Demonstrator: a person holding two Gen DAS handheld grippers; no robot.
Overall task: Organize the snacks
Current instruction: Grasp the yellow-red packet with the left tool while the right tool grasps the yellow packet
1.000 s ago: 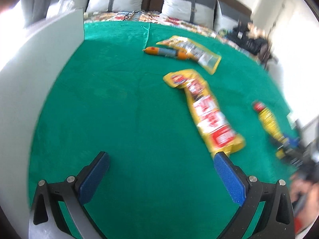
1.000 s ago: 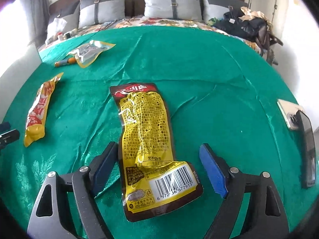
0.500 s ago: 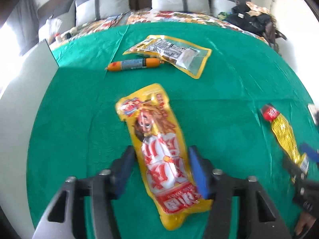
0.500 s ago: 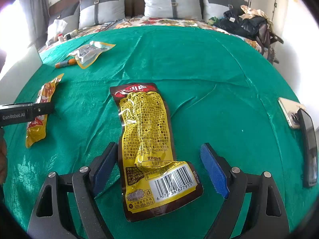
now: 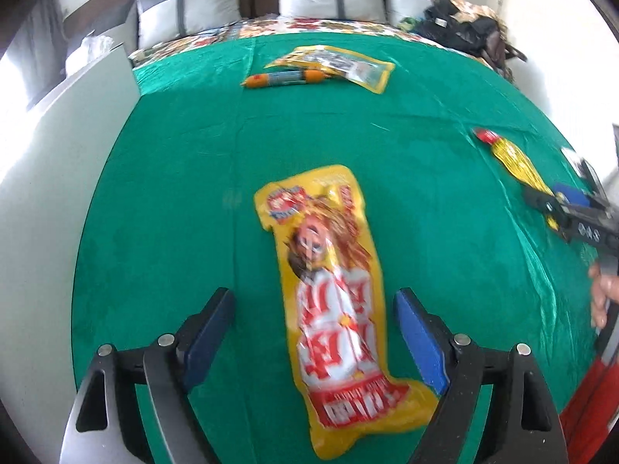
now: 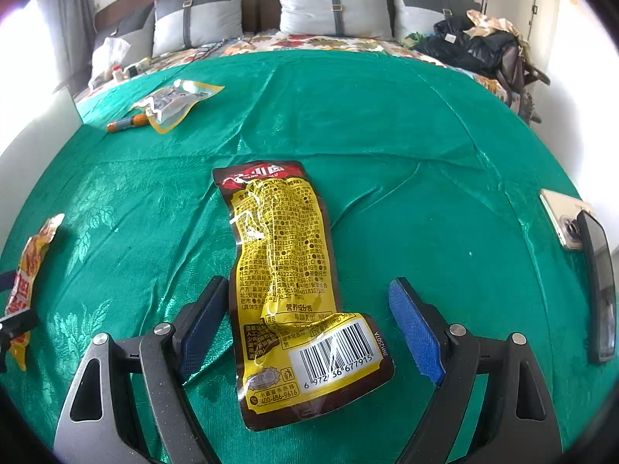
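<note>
so the left gripper (image 5: 315,332) is over the green cloth (image 5: 174,193) with its jaws apart, and they've just been opening wider. the yellow and red snack bag (image 5: 329,297) lies lengthwise in the gap but neither blue pad touches it, so nothing is gripped. that bag runs from about 12 o'clock down to 6 in the left view, a bit blurry.

the right gripper (image 6: 309,321) is wide open too, straddling the yellow and brown snack bag (image 6: 290,278), which lies flat on the cloth with its barcode end nearest the camera. the left pad looks just beside the bag's edge, and the right pad is well apart from it.

up at 11 o'clock in the right view there's an orange sausage stick (image 6: 127,123) touching a clear pouch with yellow trim (image 6: 176,102). at 3 o'clock two phones (image 6: 580,247) sit at the cloth's edge. grey pillows (image 6: 332,4) line the headboard at 12.
</note>
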